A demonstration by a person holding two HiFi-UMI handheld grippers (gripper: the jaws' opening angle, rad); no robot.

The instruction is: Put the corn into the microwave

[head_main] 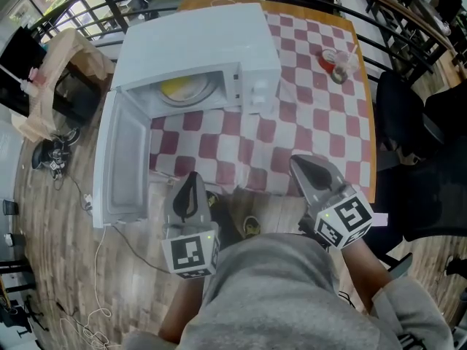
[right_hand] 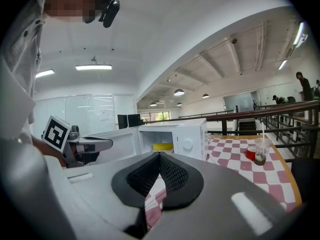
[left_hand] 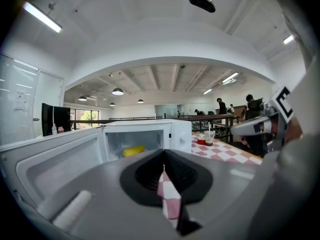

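The yellow corn (head_main: 179, 87) lies inside the white microwave (head_main: 204, 46), whose door (head_main: 124, 159) hangs open to the left. From the left gripper view the corn (left_hand: 133, 150) shows in the open cavity, and from the right gripper view the corn (right_hand: 163, 146) shows there too. My left gripper (head_main: 193, 179) is shut and empty at the table's near edge, in front of the opening. My right gripper (head_main: 305, 163) is shut and empty over the near right part of the checked cloth. Both stand well short of the microwave.
A red-and-white checked cloth (head_main: 321, 115) covers the table. A plastic cup with a straw (head_main: 344, 63) and a small red dish (head_main: 328, 58) stand at the far right. Black chairs (head_main: 408, 122) line the right side. A brown bag (head_main: 66, 71) sits on the floor at left.
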